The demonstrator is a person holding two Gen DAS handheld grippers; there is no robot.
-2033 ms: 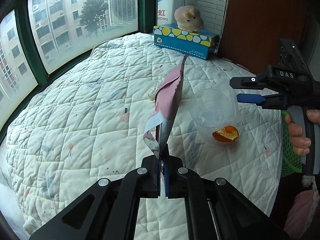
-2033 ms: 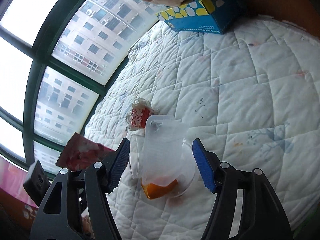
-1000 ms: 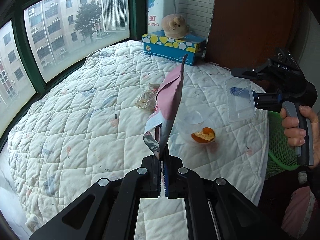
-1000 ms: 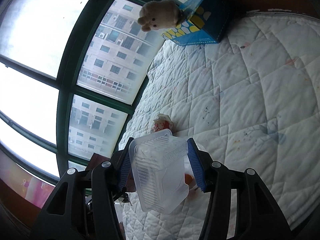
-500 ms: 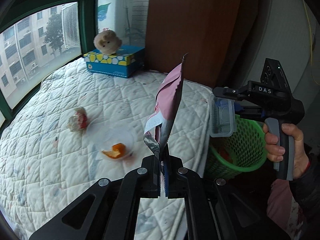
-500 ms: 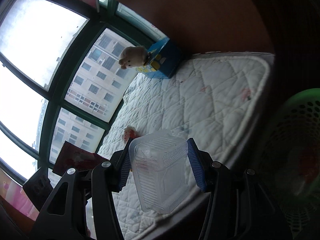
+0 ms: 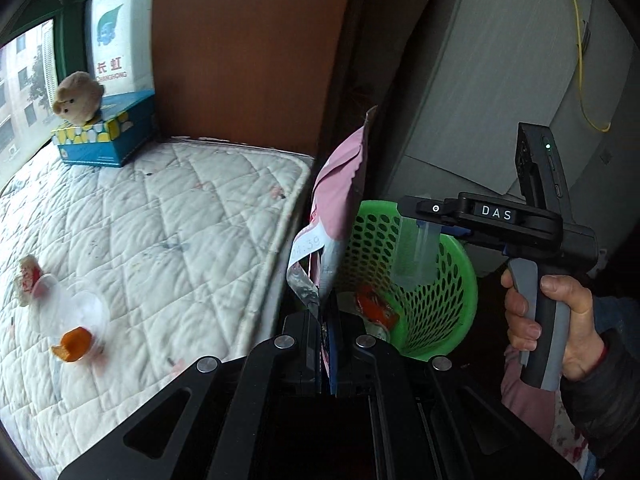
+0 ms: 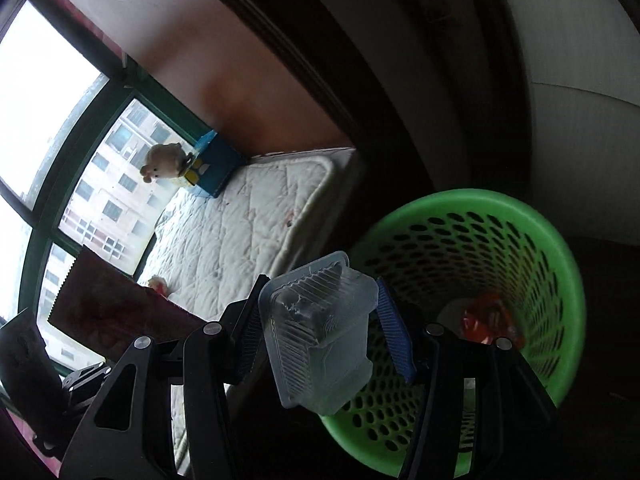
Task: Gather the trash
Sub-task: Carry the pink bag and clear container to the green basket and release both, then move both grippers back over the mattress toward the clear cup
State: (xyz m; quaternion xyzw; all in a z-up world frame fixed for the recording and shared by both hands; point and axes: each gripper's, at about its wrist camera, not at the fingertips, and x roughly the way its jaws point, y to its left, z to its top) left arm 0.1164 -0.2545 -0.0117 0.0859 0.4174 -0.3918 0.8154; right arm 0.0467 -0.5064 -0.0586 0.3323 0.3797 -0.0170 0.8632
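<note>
My left gripper (image 7: 329, 330) is shut on a pink snack wrapper (image 7: 340, 208) that stands upright in front of the green mesh basket (image 7: 448, 304). My right gripper (image 8: 320, 320) is shut on a clear plastic container (image 8: 320, 332) and holds it over the near rim of the basket (image 8: 556, 248); it also shows in the left wrist view (image 7: 420, 220) with the container (image 7: 414, 256) hanging above the basket. Red trash (image 8: 486, 322) lies at the basket's bottom. A clear cup with orange peel (image 7: 74, 338) and a crumpled red-white wrapper (image 7: 26, 278) lie on the quilted mattress (image 7: 180, 240).
A blue tissue box (image 7: 106, 136) with a plush toy (image 7: 76, 98) stands at the mattress's far corner by the window. A brown wooden panel (image 7: 240, 52) rises behind the bed. A grey wall panel (image 7: 500, 80) stands behind the basket, which sits on the floor beside the bed's edge.
Both grippers have swung right, away from the mattress to the basket. The right gripper has carried the clear container from the bed to above the basket. The left still holds the pink wrapper.
</note>
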